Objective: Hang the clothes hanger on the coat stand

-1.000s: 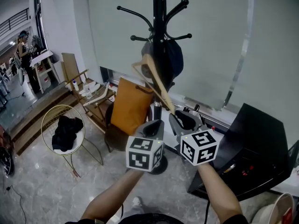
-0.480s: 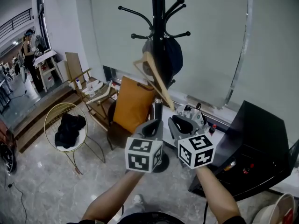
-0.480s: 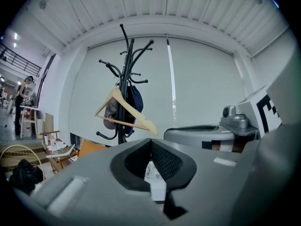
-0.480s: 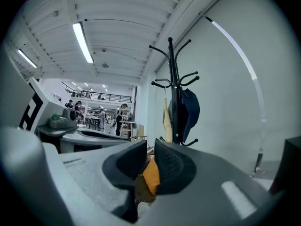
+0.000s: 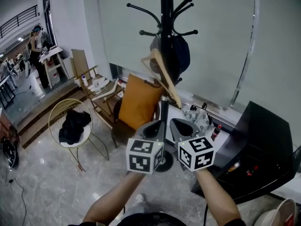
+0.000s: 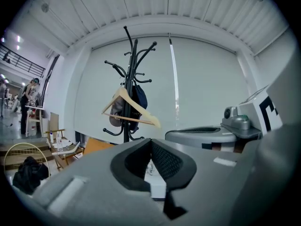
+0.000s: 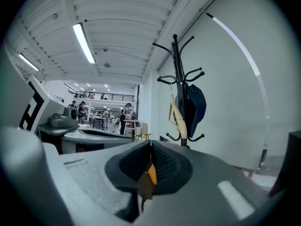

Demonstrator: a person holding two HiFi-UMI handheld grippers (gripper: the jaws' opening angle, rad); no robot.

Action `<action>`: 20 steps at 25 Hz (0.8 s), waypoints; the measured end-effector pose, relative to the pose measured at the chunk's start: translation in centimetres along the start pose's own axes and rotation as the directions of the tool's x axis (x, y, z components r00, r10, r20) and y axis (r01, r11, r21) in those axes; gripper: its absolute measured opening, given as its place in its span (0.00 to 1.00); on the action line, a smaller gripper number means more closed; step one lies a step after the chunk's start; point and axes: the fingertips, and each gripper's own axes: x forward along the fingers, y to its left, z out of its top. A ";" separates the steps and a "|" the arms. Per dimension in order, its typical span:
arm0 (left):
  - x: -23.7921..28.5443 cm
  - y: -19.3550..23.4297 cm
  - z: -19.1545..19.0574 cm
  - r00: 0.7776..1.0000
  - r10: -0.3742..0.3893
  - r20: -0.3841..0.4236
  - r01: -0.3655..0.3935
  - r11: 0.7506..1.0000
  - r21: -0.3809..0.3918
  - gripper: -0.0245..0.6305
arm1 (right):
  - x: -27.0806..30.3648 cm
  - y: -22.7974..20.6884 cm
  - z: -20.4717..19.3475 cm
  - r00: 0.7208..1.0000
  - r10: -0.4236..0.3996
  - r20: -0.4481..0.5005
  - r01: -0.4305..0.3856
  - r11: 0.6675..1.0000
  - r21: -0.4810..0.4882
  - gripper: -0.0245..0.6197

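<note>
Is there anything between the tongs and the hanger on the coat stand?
Nothing visible does. The hanger hangs on the stand, next to a dark cap, and only open air separates it from the left tongs and right tongs.

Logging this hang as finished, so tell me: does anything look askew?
The wooden hanger on the coat stand hangs steeply tilted, one end pointing down, by a dark cap on the same stand. Nothing else stands out.

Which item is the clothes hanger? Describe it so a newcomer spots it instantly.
Find the black coat stand before the pale blind. The clothes hanger hangs tilted on it, against a dark cloth item. It is the only light wooden piece there.
</note>
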 end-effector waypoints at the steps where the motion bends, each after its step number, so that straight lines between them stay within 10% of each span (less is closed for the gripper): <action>1: -0.1 0.0 -0.1 1.000 0.002 -0.002 -0.002 1.000 0.002 0.04 | 0.0 0.2 -0.1 1.000 0.005 -0.002 -0.005 1.000 0.000 0.05; 20: -1.5 2.2 -1.6 0.999 0.034 -0.024 -0.033 0.999 0.009 0.04 | 1.4 2.7 -1.2 0.998 0.057 -0.011 -0.057 0.998 -0.007 0.04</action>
